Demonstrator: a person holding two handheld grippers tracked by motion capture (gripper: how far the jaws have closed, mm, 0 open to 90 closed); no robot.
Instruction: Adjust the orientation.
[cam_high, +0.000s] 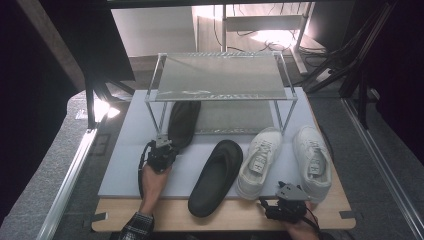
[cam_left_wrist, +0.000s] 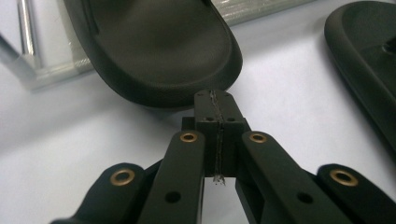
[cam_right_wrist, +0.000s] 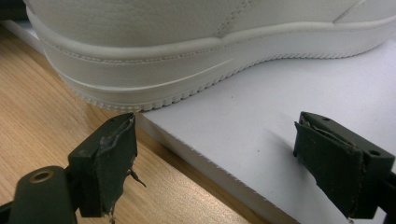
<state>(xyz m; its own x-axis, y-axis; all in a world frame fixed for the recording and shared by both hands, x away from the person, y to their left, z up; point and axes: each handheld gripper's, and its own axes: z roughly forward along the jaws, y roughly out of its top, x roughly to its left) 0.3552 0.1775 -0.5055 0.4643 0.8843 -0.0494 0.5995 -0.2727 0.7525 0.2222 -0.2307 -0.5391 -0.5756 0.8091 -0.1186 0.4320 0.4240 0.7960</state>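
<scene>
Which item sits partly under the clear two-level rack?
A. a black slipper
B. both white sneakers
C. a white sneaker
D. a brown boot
A: in the high view one black slipper lies with its front end under the rack, while the other black slipper and both white sneakers lie on the grey mat in front of it.
</scene>
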